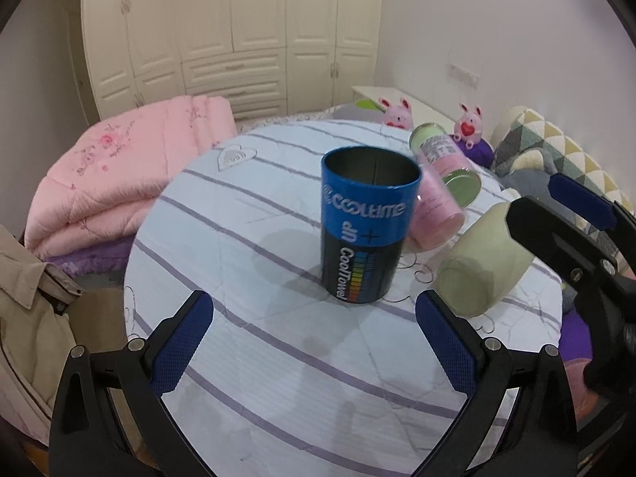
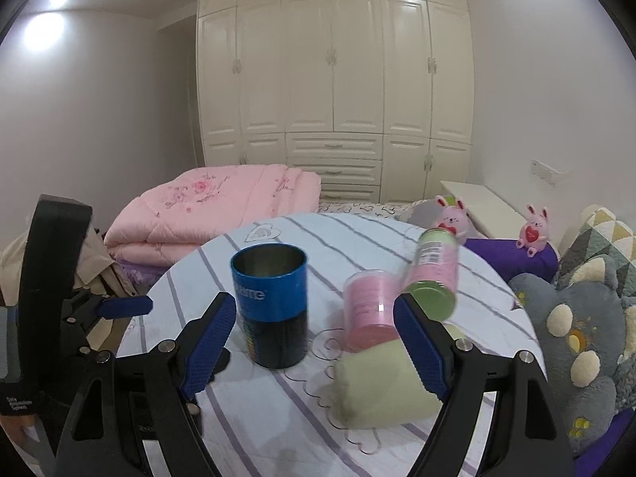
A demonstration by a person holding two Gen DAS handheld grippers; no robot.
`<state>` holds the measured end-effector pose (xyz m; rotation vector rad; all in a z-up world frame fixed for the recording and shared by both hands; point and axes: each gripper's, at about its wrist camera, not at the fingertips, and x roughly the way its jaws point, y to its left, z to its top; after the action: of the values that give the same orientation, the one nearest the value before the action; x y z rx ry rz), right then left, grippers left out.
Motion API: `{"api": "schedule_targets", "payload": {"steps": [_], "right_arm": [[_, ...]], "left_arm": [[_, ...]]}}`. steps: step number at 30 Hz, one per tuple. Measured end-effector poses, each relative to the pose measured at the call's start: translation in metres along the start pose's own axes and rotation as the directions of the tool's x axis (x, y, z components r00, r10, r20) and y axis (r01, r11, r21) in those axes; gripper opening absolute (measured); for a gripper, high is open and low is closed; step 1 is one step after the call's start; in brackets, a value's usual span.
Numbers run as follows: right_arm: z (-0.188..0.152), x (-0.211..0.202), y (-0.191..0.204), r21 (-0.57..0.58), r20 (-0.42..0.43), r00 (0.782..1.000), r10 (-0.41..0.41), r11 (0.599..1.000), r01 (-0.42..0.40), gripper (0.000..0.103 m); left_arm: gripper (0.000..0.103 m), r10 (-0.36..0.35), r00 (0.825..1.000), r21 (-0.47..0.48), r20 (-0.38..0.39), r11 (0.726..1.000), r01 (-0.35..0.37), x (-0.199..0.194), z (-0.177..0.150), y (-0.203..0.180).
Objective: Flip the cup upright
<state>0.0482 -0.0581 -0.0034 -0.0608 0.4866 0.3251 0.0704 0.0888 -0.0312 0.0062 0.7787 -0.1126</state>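
A blue and black tin cup point(image 1: 367, 224) stands upright, mouth up, on the round striped table point(image 1: 254, 357); it also shows in the right wrist view point(image 2: 272, 304). My left gripper point(image 1: 314, 342) is open and empty, just in front of it. A pale green cup point(image 1: 483, 258) lies on its side to the right; it also shows in the right wrist view point(image 2: 383, 383). My right gripper point(image 2: 314, 344) is open, with the green cup between its fingers, not gripped.
A pink plastic cup point(image 2: 369, 304) and a pink canister with green ends point(image 2: 435, 274) lie tilted behind the green cup. A folded pink quilt point(image 2: 214, 210), plush toys point(image 2: 534, 228) and cushions point(image 2: 576, 342) surround the table. A white wardrobe point(image 2: 334, 79) stands behind.
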Motion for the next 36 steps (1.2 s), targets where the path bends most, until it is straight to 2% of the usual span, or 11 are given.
{"api": "schedule_targets", "payload": {"steps": [7,15,19,23,25,27,36], "right_arm": [[-0.003,-0.015,-0.026,0.022,0.022,1.000,-0.020,1.000,0.020,0.083],[-0.001,-0.015,-0.054,0.054,0.000,1.000,-0.016,0.998,0.016,0.083],[-0.001,-0.018,-0.071,0.091,0.022,1.000,-0.017,0.996,0.015,0.083],[-0.012,-0.019,-0.083,0.100,0.036,0.999,-0.022,0.995,0.018,0.083],[-0.020,-0.020,-0.090,0.134,0.045,0.999,0.000,0.991,-0.006,0.083],[-0.029,-0.023,-0.096,0.167,0.058,0.998,0.021,0.986,-0.030,0.083],[-0.035,-0.035,-0.099,0.152,0.079,0.997,0.002,0.988,-0.014,0.083]], "left_arm": [[0.103,0.046,0.998,-0.002,0.048,0.999,-0.046,-0.016,0.000,-0.015],[0.103,0.086,0.994,-0.004,0.071,0.996,-0.086,-0.023,-0.001,-0.032],[0.103,0.098,0.992,-0.008,0.082,0.995,-0.098,-0.025,0.000,-0.035],[0.103,0.118,0.989,0.002,0.093,0.993,-0.119,-0.026,-0.001,-0.041],[0.103,0.129,0.986,-0.002,0.105,0.992,-0.130,-0.027,-0.002,-0.044],[0.103,0.135,0.984,-0.006,0.116,0.991,-0.135,-0.028,-0.002,-0.045],[0.103,0.115,0.979,-0.027,0.167,0.993,-0.112,-0.042,-0.002,-0.056]]}}
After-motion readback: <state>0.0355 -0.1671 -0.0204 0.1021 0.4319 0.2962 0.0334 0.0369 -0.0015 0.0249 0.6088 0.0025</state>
